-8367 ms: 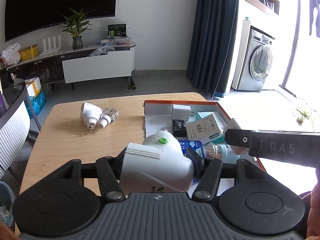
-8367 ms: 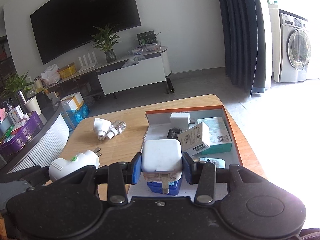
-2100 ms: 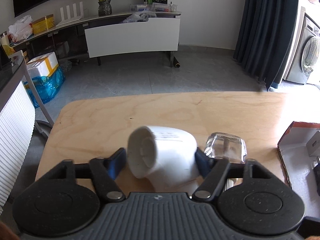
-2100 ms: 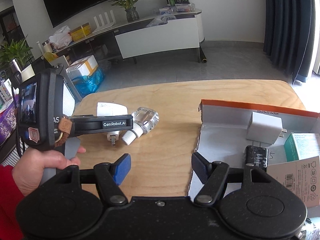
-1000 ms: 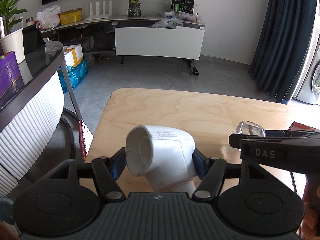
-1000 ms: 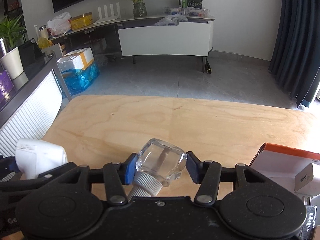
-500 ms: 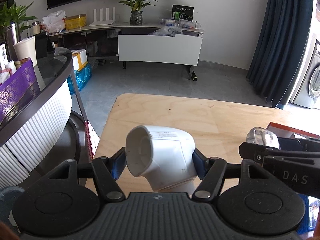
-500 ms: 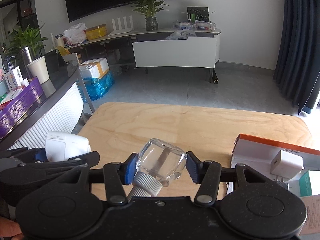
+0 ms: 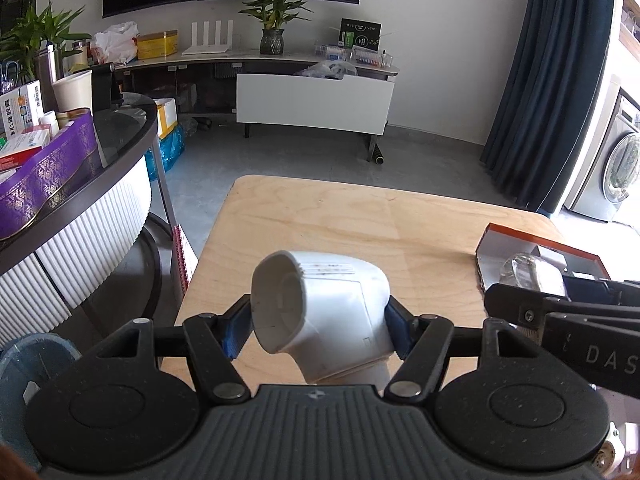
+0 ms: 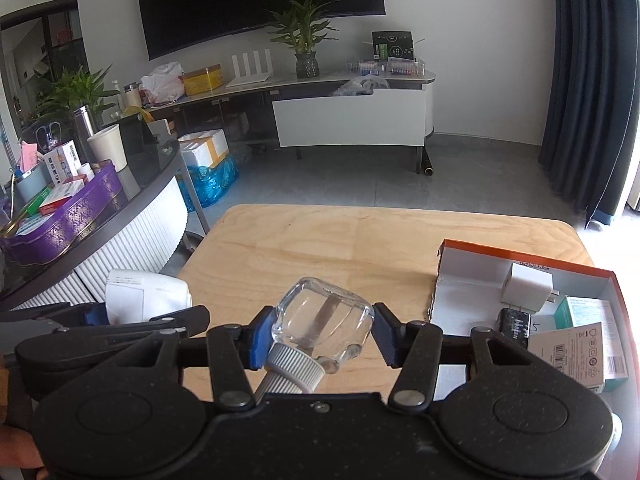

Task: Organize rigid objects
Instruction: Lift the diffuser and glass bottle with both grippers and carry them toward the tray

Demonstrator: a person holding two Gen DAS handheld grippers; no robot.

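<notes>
White plastic plug-in device (image 9: 324, 312), its round open end turned up and to the left, was pinched between the blue pads of the left gripper (image 9: 318, 326) and held above the near part of the wooden table (image 9: 360, 220). Clear glass bottle (image 10: 322, 326), lying tilted with its ribbed white cap (image 10: 294, 366) toward the camera, was clamped in the same manner between the pads of the right gripper (image 10: 320, 330), also clear of the tabletop. In the right wrist view the left gripper and its load appeared at the lower left; in the left wrist view the bottle showed at the right, in front of the box. An orange-rimmed cardboard box (image 10: 520, 250) sat on the right side of the table and held a white charger cube (image 10: 526, 284), a small black item (image 10: 516, 326), a teal carton (image 10: 582, 312) and a white barcoded carton (image 10: 570, 354). A purple tin (image 10: 68, 216) stood on the curved counter at left.
</notes>
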